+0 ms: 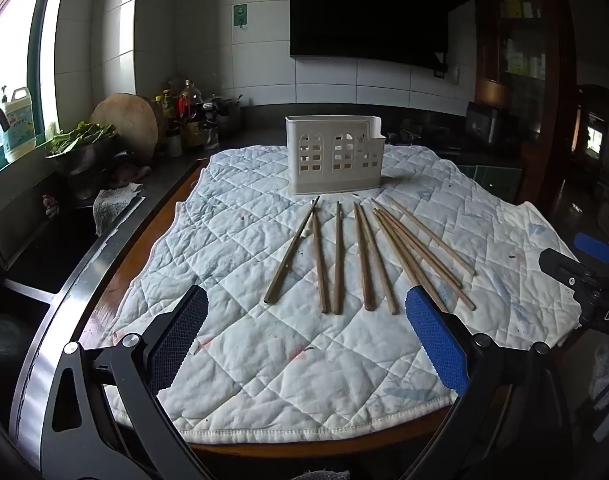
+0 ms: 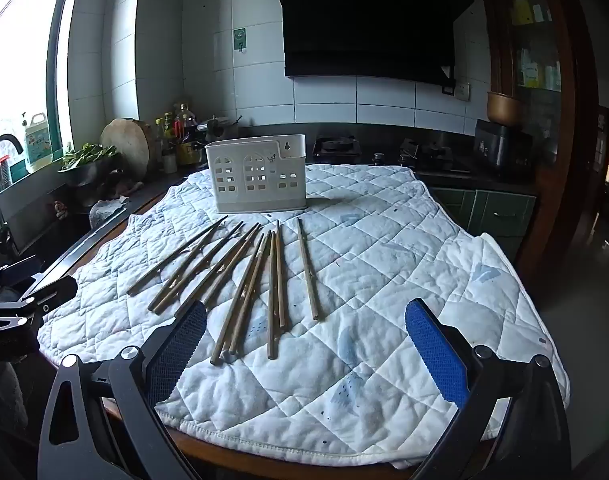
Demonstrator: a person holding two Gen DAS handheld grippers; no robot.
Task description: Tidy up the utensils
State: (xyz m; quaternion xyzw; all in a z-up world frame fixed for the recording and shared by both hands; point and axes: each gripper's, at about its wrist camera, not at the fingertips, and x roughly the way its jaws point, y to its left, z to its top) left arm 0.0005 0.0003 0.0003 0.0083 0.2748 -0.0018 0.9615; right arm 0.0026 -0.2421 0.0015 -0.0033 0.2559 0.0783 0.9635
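On the quilted cloth (image 1: 264, 380) that covers the surface, the chopsticks (image 1: 338, 258) lie in a loose fan, far ends toward the white utensil holder (image 1: 335, 160) and near ends toward the two grippers. The holder stands upright just beyond them at the far side of the cloth, and nothing shows above its rim.

None of the chopsticks has been lifted, so the step in hand looks like the first pick. The left gripper (image 1: 304, 344) hangs above the cloth with its fingers spread wide and nothing between them; the right gripper (image 2: 304, 352) is the same, released and empty, and its left finger overlaps the near ends of the sticks on that side in its own view.

A good pick probably starts at an edge of the fan. The stick on the far right (image 2: 307, 269) lies apart from the others and would come away cleanly, while those in the middle overlap or touch and could drag a neighbour along. Closing across a stick near its middle, with the fingers square to its length, should keep it from pivoting. Thin round wood on soft cloth may roll or sink, so the fingers would need to press lightly into the quilt. The stick must then tip upright to enter the holder's open top.
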